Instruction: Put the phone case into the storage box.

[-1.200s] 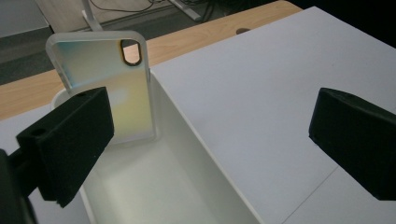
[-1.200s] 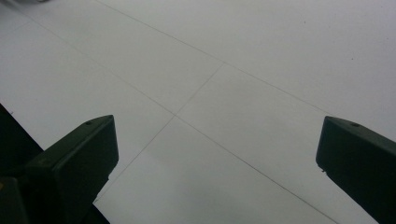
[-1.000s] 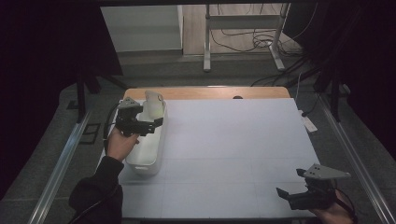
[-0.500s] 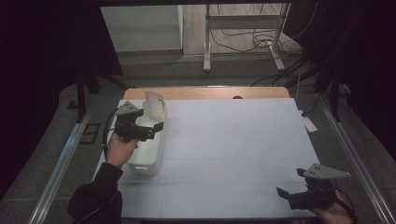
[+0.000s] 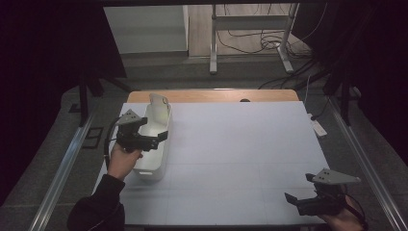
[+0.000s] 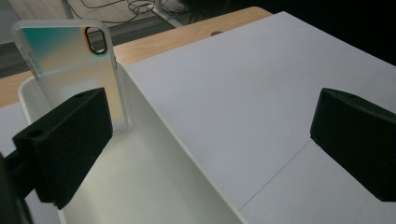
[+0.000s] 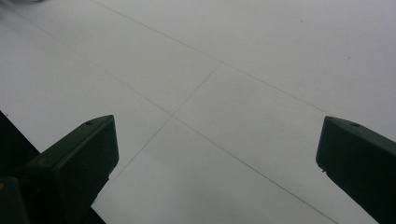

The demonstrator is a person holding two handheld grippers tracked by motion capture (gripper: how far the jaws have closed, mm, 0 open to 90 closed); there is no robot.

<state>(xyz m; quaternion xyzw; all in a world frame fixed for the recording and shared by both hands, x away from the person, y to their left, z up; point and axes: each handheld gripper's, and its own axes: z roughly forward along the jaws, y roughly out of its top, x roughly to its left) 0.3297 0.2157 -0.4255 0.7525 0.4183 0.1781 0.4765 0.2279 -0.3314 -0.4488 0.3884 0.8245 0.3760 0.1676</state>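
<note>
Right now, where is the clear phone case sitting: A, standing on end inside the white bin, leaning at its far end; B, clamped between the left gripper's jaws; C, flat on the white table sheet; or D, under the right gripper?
A: the left gripper view shows the clear phone case standing on end inside the white bin at its far end, while the left gripper hangs open with nothing between its jaws.

A clear phone case (image 6: 70, 60) with an oval camera cutout at its top corner stands nearly upright, leaning against the far end wall inside a long white plastic bin (image 5: 156, 166) at the tabletop's (image 5: 240, 144) left edge.
</note>
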